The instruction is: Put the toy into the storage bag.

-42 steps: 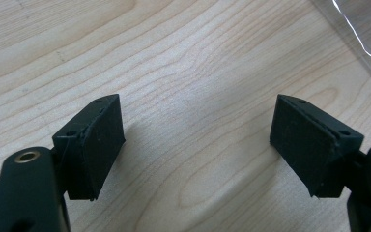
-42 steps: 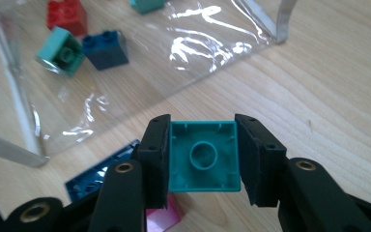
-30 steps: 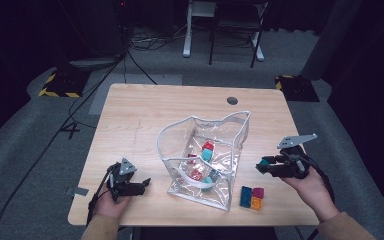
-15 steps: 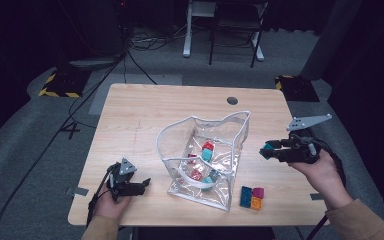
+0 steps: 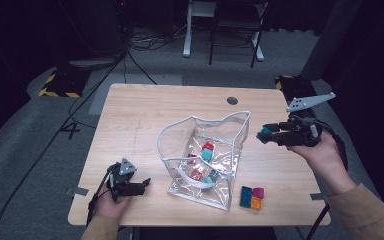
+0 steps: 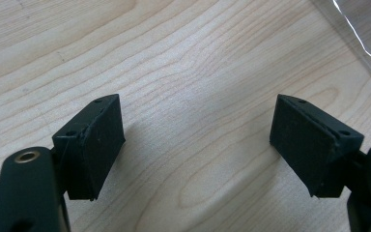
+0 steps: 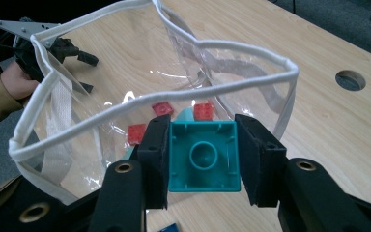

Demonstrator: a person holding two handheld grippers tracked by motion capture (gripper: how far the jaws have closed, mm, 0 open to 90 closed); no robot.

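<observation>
Teal plastic brick (image 7: pixel 203 155) sits squeezed between the black pads of your right gripper (image 7: pixel 203 157), up beside the see-through plastic bag with the white rim (image 5: pixel 205 150). Your right gripper view shows the brick's hollow underside; the high view shows just a teal speck. Your left gripper (image 6: pixel 200 145) is spread wide, holding nothing, over the wooden table (image 6: pixel 188 63). Inside the bag lie small red and teal bricks (image 5: pixel 203 159). Blue, pink and orange bricks (image 5: pixel 251 197) lie on the table just beside it.

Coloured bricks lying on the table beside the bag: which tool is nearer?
Right. The right tool hangs above and beyond the loose bricks; the left tool sits across the clear bag.
</observation>
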